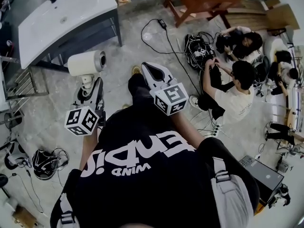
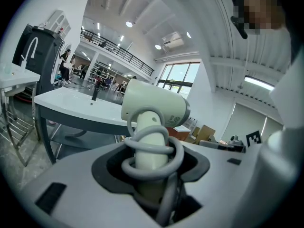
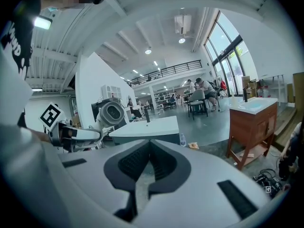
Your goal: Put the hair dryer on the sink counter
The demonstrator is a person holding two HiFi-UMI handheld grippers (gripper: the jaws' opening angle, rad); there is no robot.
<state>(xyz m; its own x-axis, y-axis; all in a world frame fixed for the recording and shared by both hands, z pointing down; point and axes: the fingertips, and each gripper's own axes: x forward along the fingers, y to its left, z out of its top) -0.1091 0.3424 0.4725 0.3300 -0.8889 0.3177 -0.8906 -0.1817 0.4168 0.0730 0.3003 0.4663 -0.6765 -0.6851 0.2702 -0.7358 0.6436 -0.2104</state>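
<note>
Cream-white plastic hair dryer (image 1: 85, 63) stands upright in the left gripper (image 1: 89, 85), whose jaws clamp its handle, with the pale cord (image 2: 128, 165) coiled round it. It is held in the air, apart from the white sink counter (image 1: 85, 4) ahead. The right gripper (image 1: 152, 71) hangs beside it, jaws pressed together on nothing.
</note>
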